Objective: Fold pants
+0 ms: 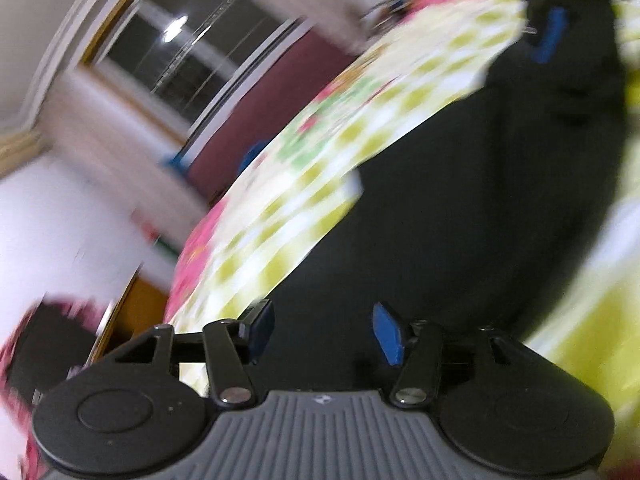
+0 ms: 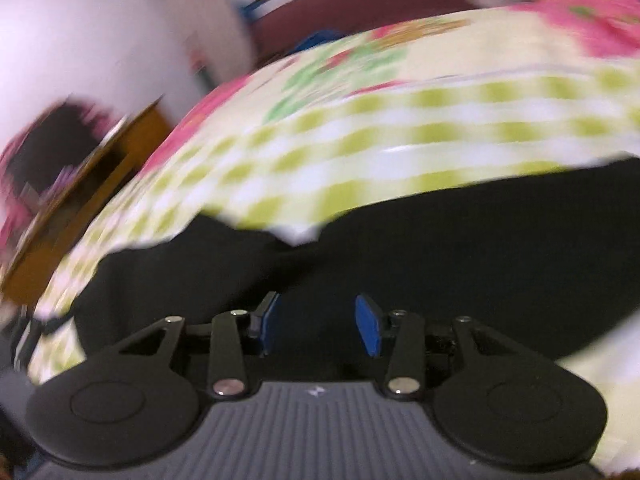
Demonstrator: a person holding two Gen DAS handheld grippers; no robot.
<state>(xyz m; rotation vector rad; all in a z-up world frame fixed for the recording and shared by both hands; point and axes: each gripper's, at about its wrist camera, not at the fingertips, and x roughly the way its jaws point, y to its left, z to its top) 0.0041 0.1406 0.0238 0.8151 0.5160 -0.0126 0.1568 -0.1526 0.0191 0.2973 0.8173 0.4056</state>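
1. The black pants (image 2: 440, 248) lie spread on a bed cover (image 2: 360, 128) with green-and-white checks and pink flowers; in the left wrist view the pants (image 1: 460, 208) reach from the near edge up to the far right.
2. The left tool (image 1: 324, 332) hangs over the dark cloth with its blue pads (image 1: 388, 334) spread apart, and nothing is between them.
3. The right tool (image 2: 316, 326) is also spread, above the pants; it holds nothing.
4. At the top right of the left wrist view, a dark shape with a blue pad is probably the right tool (image 1: 550, 36), but the blur makes this unsure.
5. Behind the bed there are a white wall (image 2: 100, 40) and a window (image 1: 180, 52).
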